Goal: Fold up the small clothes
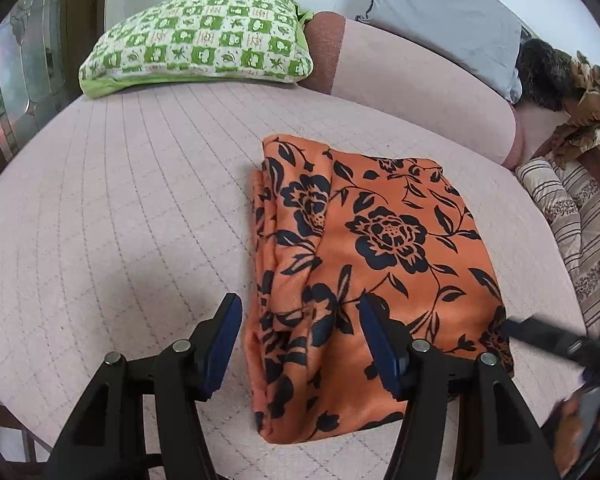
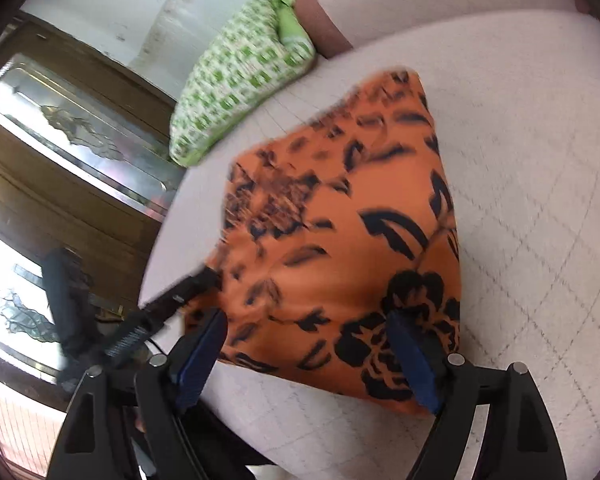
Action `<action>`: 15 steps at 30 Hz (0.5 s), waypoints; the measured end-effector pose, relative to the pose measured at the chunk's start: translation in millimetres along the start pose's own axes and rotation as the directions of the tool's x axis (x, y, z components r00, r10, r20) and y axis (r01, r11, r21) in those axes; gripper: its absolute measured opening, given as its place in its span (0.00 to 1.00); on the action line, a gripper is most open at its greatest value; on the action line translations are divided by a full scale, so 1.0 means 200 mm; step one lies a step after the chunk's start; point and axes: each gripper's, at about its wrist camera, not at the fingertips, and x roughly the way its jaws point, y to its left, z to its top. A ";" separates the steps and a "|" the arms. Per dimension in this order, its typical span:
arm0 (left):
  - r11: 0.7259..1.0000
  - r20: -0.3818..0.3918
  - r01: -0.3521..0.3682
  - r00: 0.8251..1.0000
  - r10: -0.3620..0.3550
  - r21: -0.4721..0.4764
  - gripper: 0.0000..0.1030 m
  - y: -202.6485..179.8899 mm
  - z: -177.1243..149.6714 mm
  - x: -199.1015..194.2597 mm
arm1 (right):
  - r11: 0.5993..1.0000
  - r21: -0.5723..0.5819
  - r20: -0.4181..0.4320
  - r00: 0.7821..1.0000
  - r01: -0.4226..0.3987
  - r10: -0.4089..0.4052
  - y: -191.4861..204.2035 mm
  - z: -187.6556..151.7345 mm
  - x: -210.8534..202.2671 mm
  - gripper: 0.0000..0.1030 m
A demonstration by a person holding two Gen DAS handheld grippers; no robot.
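folded orange floral garment (image 1: 364,264) lying flat on pink quilted mattress (image 1: 120,208), layered edges along its left side. left gripper (image 1: 300,344) above the near edge, fingers spread wide, gripping nothing. right gripper (image 2: 308,360) over the opposite near corner, likewise wide open and empty; view motion-blurred. green patterned pillow (image 1: 204,36) well behind the garment.

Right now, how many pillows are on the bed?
2. The green checked pillow lies at the far left; the grey pillow leans at the far right. More may be hidden out of view.
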 end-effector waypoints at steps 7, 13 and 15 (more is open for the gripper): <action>0.991 0.020 0.107 0.994 -0.106 -0.078 0.71 0.11 0.10 0.00 | 0.999 0.010 0.092 0.995 0.031 -0.032 -0.08 0.17 -0.14 0.82; 0.961 -0.074 0.177 0.978 -0.196 -0.212 0.71 0.28 0.19 0.20 | 0.981 0.194 0.060 0.998 0.020 -0.032 -0.39 0.30 -0.04 0.82; 0.958 -0.112 0.186 0.970 -0.215 -0.220 0.71 0.29 0.18 0.28 | 0.976 0.216 0.041 0.999 0.007 -0.016 -0.43 0.32 0.02 0.82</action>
